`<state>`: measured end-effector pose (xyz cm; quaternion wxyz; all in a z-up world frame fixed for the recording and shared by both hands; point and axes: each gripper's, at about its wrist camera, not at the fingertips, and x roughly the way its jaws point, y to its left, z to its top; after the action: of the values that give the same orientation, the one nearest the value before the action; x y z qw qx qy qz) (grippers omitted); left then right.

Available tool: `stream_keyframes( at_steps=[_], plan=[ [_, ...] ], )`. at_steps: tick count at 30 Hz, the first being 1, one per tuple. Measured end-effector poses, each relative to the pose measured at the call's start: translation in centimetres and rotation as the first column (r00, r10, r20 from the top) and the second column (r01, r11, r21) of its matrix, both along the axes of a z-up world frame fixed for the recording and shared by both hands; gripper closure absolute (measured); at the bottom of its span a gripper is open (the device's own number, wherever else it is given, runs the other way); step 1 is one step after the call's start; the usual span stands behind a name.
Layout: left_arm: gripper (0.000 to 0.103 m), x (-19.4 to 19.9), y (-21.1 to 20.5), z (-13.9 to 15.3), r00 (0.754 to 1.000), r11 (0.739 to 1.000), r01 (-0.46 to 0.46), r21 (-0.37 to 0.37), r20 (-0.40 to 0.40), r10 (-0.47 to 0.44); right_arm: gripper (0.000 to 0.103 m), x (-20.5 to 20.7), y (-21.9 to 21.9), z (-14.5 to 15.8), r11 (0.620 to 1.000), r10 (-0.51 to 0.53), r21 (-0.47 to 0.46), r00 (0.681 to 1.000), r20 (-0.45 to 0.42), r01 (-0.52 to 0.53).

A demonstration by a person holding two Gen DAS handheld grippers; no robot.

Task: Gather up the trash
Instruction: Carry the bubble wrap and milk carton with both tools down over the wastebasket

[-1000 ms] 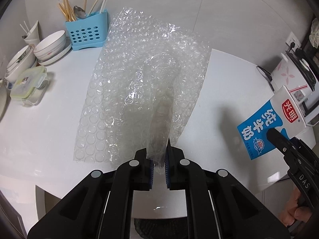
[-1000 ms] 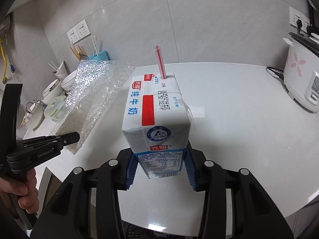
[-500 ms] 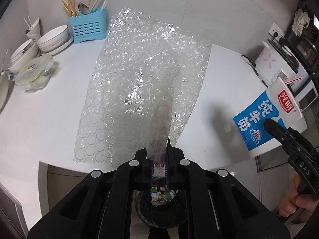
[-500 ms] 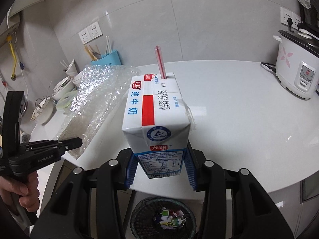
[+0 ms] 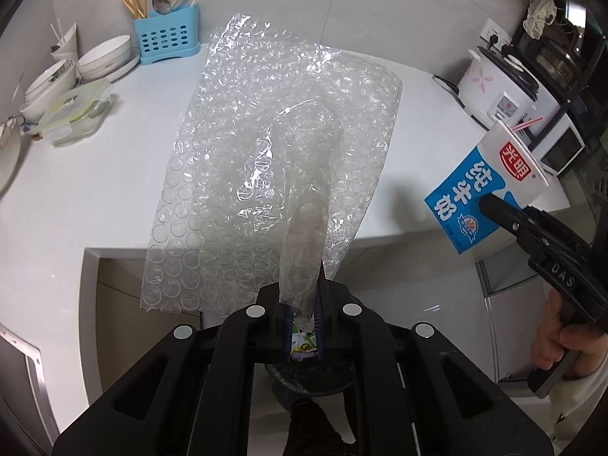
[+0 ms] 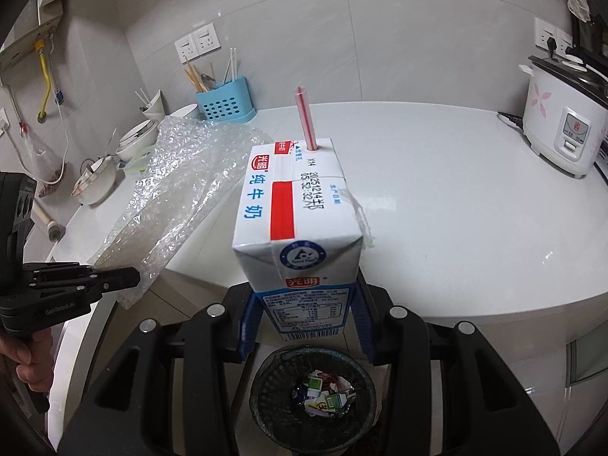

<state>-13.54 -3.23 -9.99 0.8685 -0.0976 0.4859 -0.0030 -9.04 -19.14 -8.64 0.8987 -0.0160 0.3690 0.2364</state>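
My left gripper [image 5: 303, 317] is shut on the near edge of a clear bubble wrap sheet [image 5: 273, 167], which hangs in the air past the counter's front edge; it also shows in the right wrist view [image 6: 178, 190]. My right gripper [image 6: 302, 321] is shut on a blue and white milk carton [image 6: 300, 220] with a red straw [image 6: 304, 119], held above a black mesh trash bin [image 6: 312, 391] on the floor. The carton also shows at the right of the left wrist view [image 5: 484, 190]. The bin holds scraps of trash.
A white counter [image 6: 437, 197] runs ahead. A blue utensil holder [image 5: 165, 40], bowls [image 5: 104, 57] and a lidded food box [image 5: 74, 112] stand at its back left. A white rice cooker [image 6: 562, 133] stands at the right.
Both grippers have pulled back from the counter with their loads. The counter edge has receded and the trash bin has come into view below.
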Motion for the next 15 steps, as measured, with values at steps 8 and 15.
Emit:
stream_keyframes(
  at_steps=[8, 15],
  plan=[
    [0.095, -3.0, -0.7, -2.7, 0.999, 1.0, 0.013, -0.006, -0.046, -0.013, 0.063, -2.7, 0.1, -1.6, 0.999, 0.031, -0.037, 0.999, -0.031, -0.032],
    [0.095, -5.3, -1.7, -4.7, 0.996, 0.999, 0.029, -0.016, -0.089, -0.03, 0.063, -4.4, 0.2, -3.8, 0.995, 0.057, -0.083, 0.996, -0.066, -0.062]
  ],
)
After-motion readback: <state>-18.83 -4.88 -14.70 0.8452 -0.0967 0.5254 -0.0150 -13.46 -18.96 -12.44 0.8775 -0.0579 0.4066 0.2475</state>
